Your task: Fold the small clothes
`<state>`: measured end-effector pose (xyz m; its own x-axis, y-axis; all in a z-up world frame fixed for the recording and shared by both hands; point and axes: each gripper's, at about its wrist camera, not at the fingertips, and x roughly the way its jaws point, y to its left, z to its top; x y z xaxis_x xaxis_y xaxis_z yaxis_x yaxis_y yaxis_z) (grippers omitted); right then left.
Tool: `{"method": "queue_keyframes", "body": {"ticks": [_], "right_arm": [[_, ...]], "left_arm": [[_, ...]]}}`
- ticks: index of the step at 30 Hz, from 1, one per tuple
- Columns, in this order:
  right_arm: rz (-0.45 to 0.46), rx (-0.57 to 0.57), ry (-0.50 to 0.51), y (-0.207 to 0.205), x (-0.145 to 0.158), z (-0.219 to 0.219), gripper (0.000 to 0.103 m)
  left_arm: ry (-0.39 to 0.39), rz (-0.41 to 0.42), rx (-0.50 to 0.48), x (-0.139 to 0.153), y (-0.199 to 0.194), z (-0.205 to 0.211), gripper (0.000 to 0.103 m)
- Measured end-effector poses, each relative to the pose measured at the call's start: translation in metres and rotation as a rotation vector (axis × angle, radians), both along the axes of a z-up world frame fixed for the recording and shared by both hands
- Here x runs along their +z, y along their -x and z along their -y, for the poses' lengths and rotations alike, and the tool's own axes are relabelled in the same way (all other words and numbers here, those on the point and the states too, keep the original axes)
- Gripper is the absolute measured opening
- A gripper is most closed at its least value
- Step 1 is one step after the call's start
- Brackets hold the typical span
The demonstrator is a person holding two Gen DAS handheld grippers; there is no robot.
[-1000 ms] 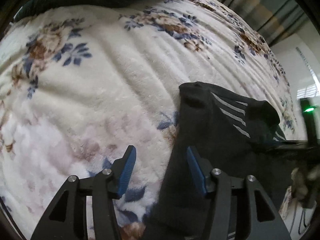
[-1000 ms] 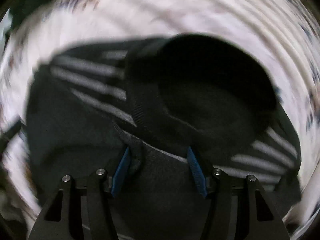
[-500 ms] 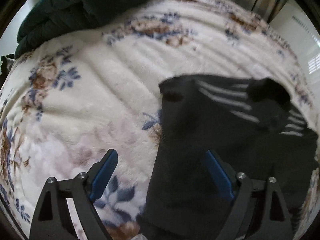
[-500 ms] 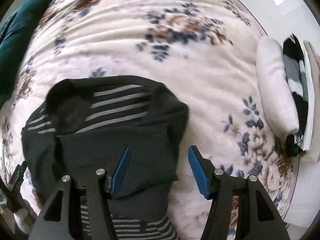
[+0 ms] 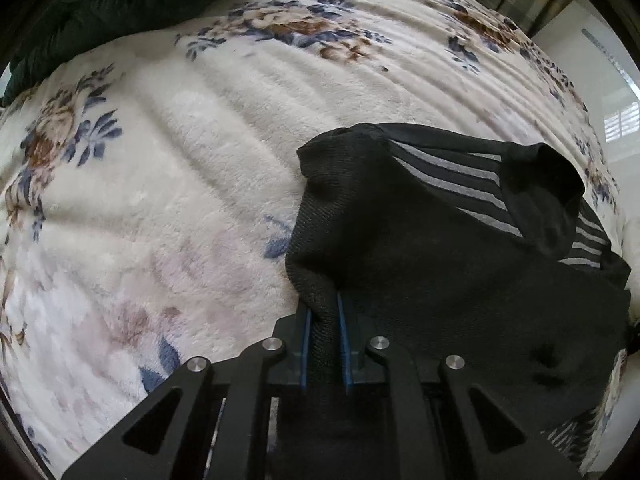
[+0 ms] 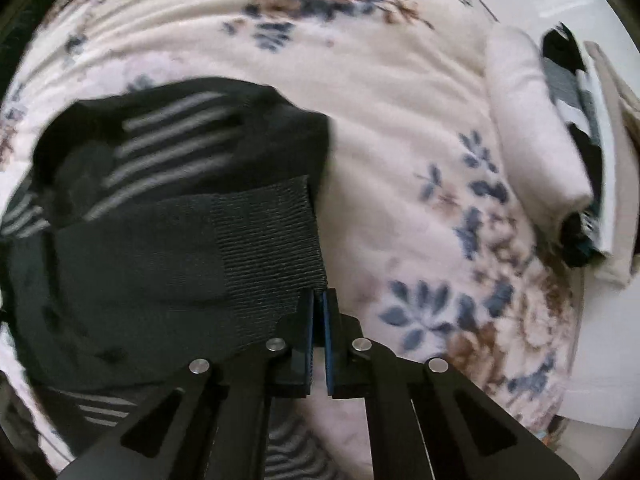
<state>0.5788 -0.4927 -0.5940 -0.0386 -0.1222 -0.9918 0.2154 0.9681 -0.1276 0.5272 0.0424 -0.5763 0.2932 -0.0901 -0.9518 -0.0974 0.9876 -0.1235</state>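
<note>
The black socks (image 5: pixel 420 248) with grey stripes lie on a cream flowered blanket (image 5: pixel 180 160) covering the bed. The left gripper (image 5: pixel 323 312) is clenched on a fold at their left edge. The right gripper (image 6: pixel 318 304) pinches the ribbed cuff (image 6: pixel 268 236) at its corner. Folded clothes (image 6: pixel 560 152) are stacked near the bed's right edge, and a dark green cushion (image 5: pixel 100 8) lies at the far side.

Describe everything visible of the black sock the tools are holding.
The black sock is dark knit with grey stripes and a ribbed cuff, lying folded and rumpled on the floral fleece blanket. The left tool pinches a bunched edge; the right tool is shut at the cuff's corner. More striped dark fabric lies beneath it.
</note>
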Motion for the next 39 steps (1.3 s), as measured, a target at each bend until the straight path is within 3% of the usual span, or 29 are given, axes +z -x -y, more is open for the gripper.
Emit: {"method": "queue_keyframes", "body": {"ticks": [2,4,6,7,8,9,10,11,12,14,21,26,30,34,35,36,37,38,39], "right_arm": [[-0.035,0.0,-0.038,-0.001,-0.008,0.004,0.001],[-0.038,-0.012,-0.157,-0.005,-0.009,0.005,0.006],[0.005,0.0,-0.21,-0.004,0.003,0.005,0.027],[0.029,0.005,-0.229,-0.001,0.012,0.004,0.051],[0.05,0.001,-0.242,0.003,0.02,0.004,0.065],[0.063,-0.007,-0.234,0.008,0.026,0.004,0.067],[0.075,-0.012,-0.231,0.014,0.03,0.004,0.071],[0.084,-0.015,-0.236,0.019,0.033,0.004,0.077],[0.083,-0.023,-0.245,0.028,0.032,0.005,0.081],[0.078,-0.044,-0.278,0.041,0.032,0.006,0.088],[0.049,-0.023,-0.361,0.097,0.032,0.036,0.089],[0.004,0.077,-0.362,0.146,0.037,0.082,0.089],[-0.043,0.178,-0.333,0.181,0.036,0.124,0.089],[-0.061,0.232,-0.317,0.192,0.031,0.16,0.089],[-0.06,0.236,-0.328,0.189,0.029,0.168,0.089],[-0.057,0.236,-0.34,0.185,0.026,0.172,0.089],[-0.053,0.235,-0.358,0.177,0.025,0.176,0.089],[-0.048,0.231,-0.378,0.171,0.023,0.177,0.089],[-0.038,0.227,-0.411,0.159,0.02,0.176,0.089]], "left_arm": [[0.003,-0.01,0.007,0.001,-0.002,0.0,0.013],[-0.004,-0.008,0.013,0.007,-0.001,0.001,0.014],[-0.028,-0.003,0.014,0.015,0.0,0.003,0.021],[-0.051,0.014,0.017,0.022,0.0,0.005,0.027],[-0.06,0.035,0.014,0.03,0.002,0.006,0.036],[-0.061,0.055,0.013,0.036,0.004,0.006,0.043],[-0.067,0.094,0.015,0.048,0.007,0.009,0.064],[-0.077,0.109,0.012,0.054,0.009,0.011,0.094],[-0.093,0.123,0.008,0.06,0.011,0.015,0.103],[-0.128,0.152,0.004,0.074,0.017,0.029,0.103],[-0.091,0.15,-0.074,0.102,0.069,0.104,0.103],[0.018,0.019,-0.118,0.103,0.167,0.2,0.103],[0.117,-0.181,-0.139,0.073,0.248,0.286,0.103],[0.203,-0.355,-0.166,0.019,0.318,0.377,0.103],[0.193,-0.384,-0.187,0.005,0.327,0.395,0.098],[0.163,-0.416,-0.213,-0.012,0.335,0.413,0.085],[0.096,-0.425,-0.23,-0.025,0.341,0.427,0.081],[0.039,-0.411,-0.233,-0.032,0.342,0.433,0.078],[0.01,-0.394,-0.221,-0.035,0.341,0.434,0.068]]}}
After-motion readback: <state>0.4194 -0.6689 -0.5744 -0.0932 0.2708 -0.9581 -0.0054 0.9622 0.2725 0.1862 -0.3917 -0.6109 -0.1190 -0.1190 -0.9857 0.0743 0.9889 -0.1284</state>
